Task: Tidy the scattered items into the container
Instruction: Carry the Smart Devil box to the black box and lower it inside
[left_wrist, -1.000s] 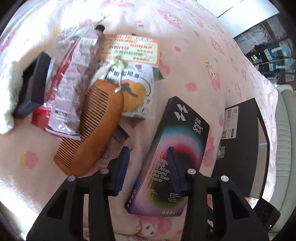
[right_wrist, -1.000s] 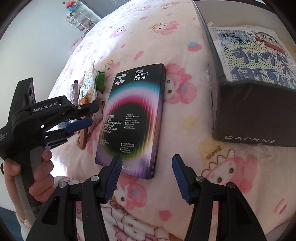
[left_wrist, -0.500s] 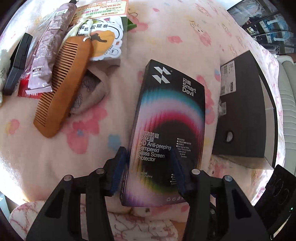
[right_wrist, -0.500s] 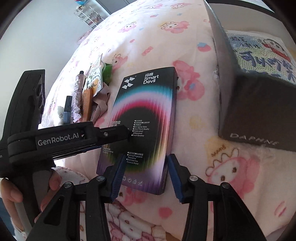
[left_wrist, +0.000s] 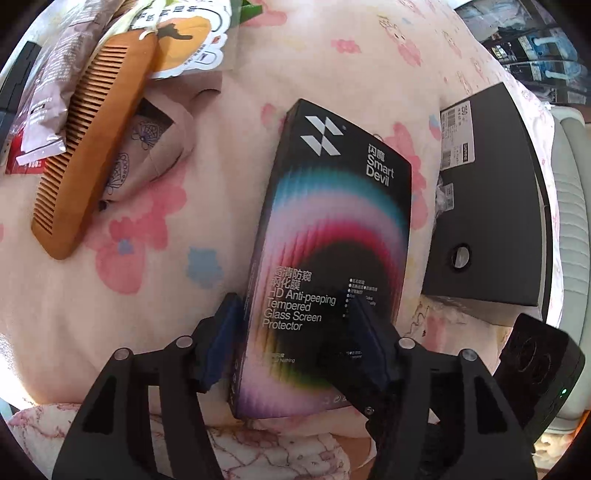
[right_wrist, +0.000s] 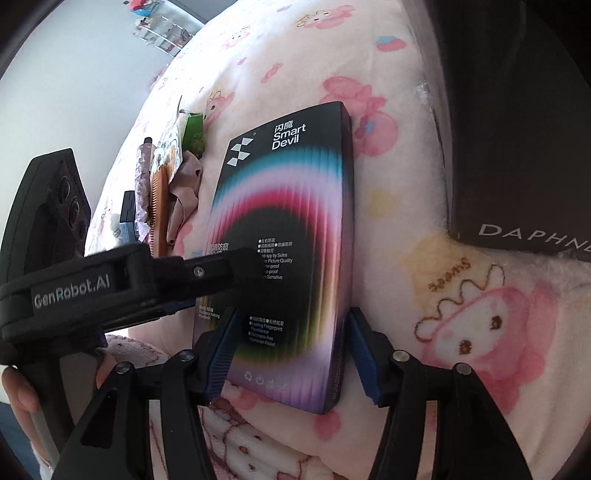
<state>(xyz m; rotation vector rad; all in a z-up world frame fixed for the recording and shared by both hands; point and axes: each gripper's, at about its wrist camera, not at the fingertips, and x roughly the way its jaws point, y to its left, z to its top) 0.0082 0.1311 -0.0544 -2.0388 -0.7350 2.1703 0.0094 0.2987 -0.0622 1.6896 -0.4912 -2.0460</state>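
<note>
So the left gripper (left_wrist: 293, 343) has its jaws apart, and they've just been opening. Its left pad sits right by the left long edge of the Smart Devil screen protector box (left_wrist: 332, 221), while the other finger hangs over the box's printed face, so only a strip of the box is actually between them. Doesn't look like a clamp to me.

The right gripper (right_wrist: 291, 350) comes in at the same near end. Its jaws have just spread too, and the blue pads (right_wrist: 364, 354) bracket the box's width, one close by each long side. They're close, but I don't see them squeezing it.

The box itself lies flat on the pink cartoon-print blanket (left_wrist: 110, 314), outside the container. The black DAPHNE shoe box (right_wrist: 517, 147) is just beside it on the right.

Further left there's a wooden comb (left_wrist: 92, 147) lying half over a beige printed pouch (left_wrist: 147, 158), with a purplish sachet (left_wrist: 44, 81) and a snack packet (left_wrist: 184, 40) bunched up behind it. In the right wrist view a hand (right_wrist: 22, 391) grips the left gripper's handle at the bottom left.
</note>
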